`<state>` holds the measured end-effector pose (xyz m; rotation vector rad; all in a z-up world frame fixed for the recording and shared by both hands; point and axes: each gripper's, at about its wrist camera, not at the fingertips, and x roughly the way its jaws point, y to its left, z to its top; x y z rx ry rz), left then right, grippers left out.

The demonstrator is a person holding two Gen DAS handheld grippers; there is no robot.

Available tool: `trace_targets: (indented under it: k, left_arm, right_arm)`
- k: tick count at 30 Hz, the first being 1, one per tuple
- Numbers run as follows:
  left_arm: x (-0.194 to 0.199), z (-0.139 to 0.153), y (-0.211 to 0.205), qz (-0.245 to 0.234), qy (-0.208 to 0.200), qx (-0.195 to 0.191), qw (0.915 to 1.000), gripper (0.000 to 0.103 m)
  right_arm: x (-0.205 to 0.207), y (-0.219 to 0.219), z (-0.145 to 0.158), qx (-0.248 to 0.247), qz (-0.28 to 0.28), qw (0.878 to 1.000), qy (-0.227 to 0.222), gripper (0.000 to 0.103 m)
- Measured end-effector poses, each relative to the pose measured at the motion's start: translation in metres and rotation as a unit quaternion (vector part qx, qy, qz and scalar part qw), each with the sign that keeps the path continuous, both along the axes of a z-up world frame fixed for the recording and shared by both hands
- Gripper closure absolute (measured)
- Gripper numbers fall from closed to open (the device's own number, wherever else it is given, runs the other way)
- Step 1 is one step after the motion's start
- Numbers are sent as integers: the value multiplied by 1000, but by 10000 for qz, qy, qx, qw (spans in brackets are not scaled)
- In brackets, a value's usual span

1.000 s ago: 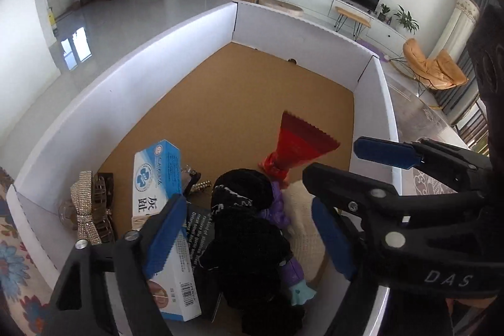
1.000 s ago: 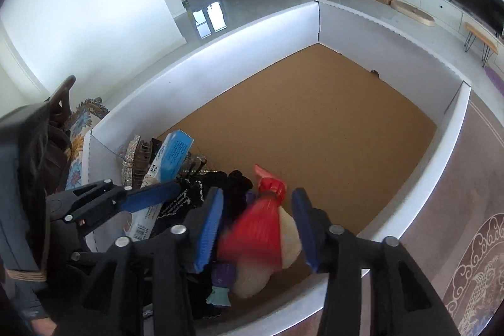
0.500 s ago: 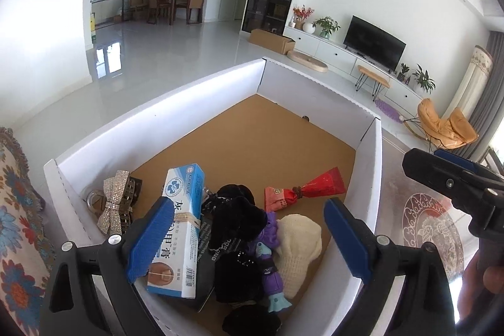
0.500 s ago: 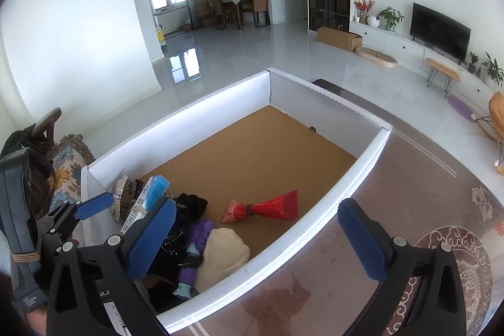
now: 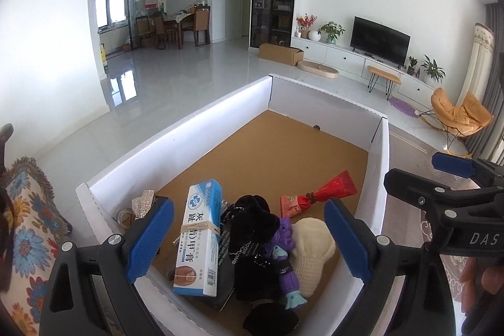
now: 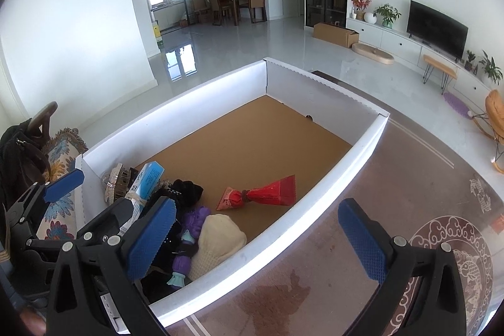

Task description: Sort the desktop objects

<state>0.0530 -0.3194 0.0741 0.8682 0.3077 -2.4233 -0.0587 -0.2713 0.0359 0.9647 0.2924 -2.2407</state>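
A white-walled box with a brown floor holds a pile at its near end: a blue-and-white ointment carton, black fabric, a purple toy, a cream knitted item, a rhinestone bow clip and a red tube. The red tube lies alone on the box floor. My left gripper is open and empty above the pile. My right gripper is open and empty above the box's right wall.
The box stands on a brown patterned table top. A floral cushion and a dark bag lie to the left of the box. The right gripper shows at the right of the left wrist view.
Both grippers have risen and pulled back from the pile. The right gripper has let go of the red tube, which now lies on the box floor.
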Motion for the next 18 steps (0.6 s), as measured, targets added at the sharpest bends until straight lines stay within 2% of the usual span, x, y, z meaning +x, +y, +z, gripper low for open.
trace_targets:
  k: [2,6,12,18]
  left_arm:
    - [1,-2,-2,287,-214,-62,9993,6]
    - [3,-5,-3,338,-322,-162,9988,6]
    - [2,-15,-8,297,-586,200,9976,6]
    - [9,-15,-14,387,-581,423,9967,6]
  right_arm:
    - [0,1,2,37,-27,10000,61,0]
    - [-3,3,3,10,-106,9999,34,0]
    - [-6,-7,-7,474,-77,9985,-244,0]
    - [-1,-16,-13,718,-14,9966,-400,0]
